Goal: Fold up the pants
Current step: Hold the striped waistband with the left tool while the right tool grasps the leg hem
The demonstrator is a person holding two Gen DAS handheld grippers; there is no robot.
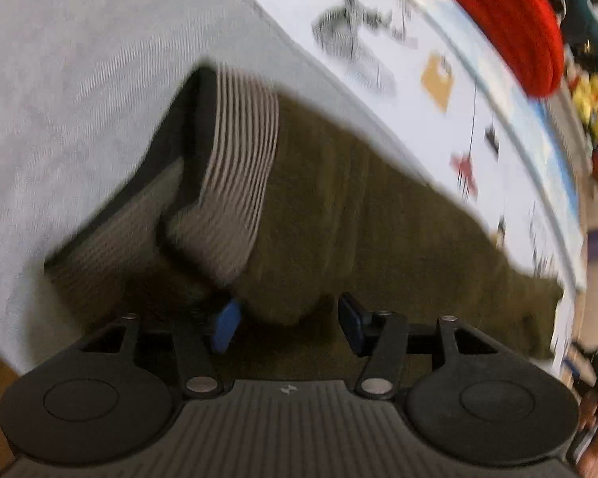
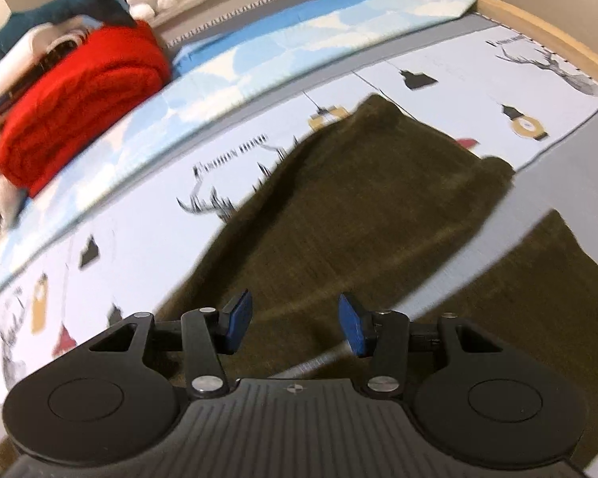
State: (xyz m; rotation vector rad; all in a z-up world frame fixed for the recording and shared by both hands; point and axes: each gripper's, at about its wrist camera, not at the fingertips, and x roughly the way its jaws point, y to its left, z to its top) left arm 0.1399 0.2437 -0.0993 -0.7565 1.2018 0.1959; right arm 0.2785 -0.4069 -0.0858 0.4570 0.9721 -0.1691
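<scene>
Pants (image 2: pixel 339 215) olive, soft limp knit, light, lie on printed bed cover (image 2: pixel 159 207); best hold: ribbed waistband (image 1: pixel 239 167); left hand-held gripper (image 1: pixel 287 326) and right hand-held gripper (image 2: pixel 295 322) both open, empty

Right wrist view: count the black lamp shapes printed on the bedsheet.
3. One black lamp shape hangs above the olive pants, another lies at their left, and a third sits by the gripper. The pants may hide more.

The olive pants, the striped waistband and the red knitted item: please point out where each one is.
olive pants (image 2: pixel 339 215), right wrist view, middle of the cloth.
striped waistband (image 1: pixel 239 167), left wrist view, middle of the ribbed band.
red knitted item (image 2: pixel 79 95), right wrist view, its folded top.
</scene>
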